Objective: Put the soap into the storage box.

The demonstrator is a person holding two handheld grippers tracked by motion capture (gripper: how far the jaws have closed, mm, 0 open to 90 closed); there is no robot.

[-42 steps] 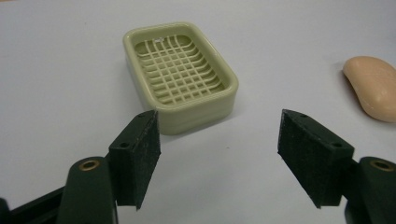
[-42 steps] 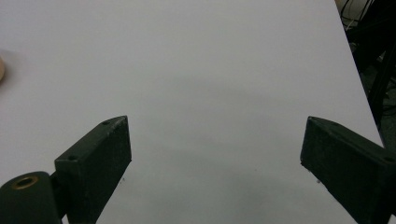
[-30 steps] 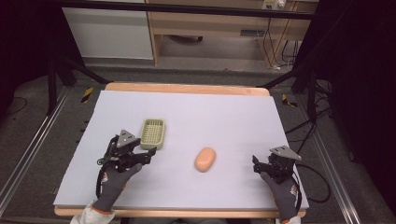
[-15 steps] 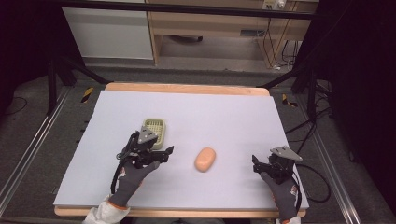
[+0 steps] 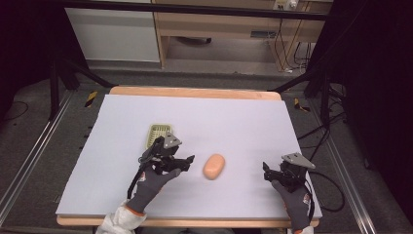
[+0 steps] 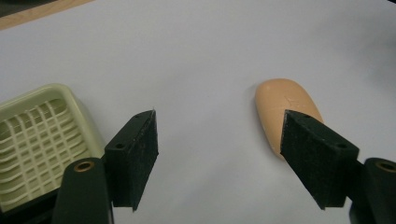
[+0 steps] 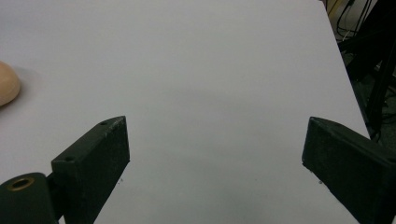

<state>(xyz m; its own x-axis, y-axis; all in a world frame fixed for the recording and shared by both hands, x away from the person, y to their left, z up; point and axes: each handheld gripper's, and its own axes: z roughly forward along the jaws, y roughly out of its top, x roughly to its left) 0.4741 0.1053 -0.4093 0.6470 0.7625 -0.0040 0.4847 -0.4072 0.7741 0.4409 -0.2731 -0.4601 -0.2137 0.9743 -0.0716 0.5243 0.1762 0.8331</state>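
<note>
Left claw (image 5: 187, 161) is standing wide open, jaws well apart, nothing between them. It is hovering low over the worktop (image 5: 234, 122), pointing toward the bun (image 5: 214, 166), which is lying just beyond its tips. In the left gripper view the claw (image 6: 219, 163) is framing bare white surface; the bun (image 6: 286, 112) is lying past the right-hand jaw, partly hidden behind it, apart from the pad. The tray (image 6: 42, 140), a pale green slotted one, is sitting beside the left-hand jaw, its near corner running under the gripper body.

In the high view the tray (image 5: 158, 132) is lying just behind the left gripper, partly covered by it.

Right claw (image 5: 267, 171) is also standing wide open and holding nothing, resting near the front right of the worktop, well apart from the bun. In the right gripper view the claw (image 7: 215, 168) is framing bare surface, with the bun (image 7: 7, 84) showing at the left edge.

Both hands are wearing dark gloves.
</note>
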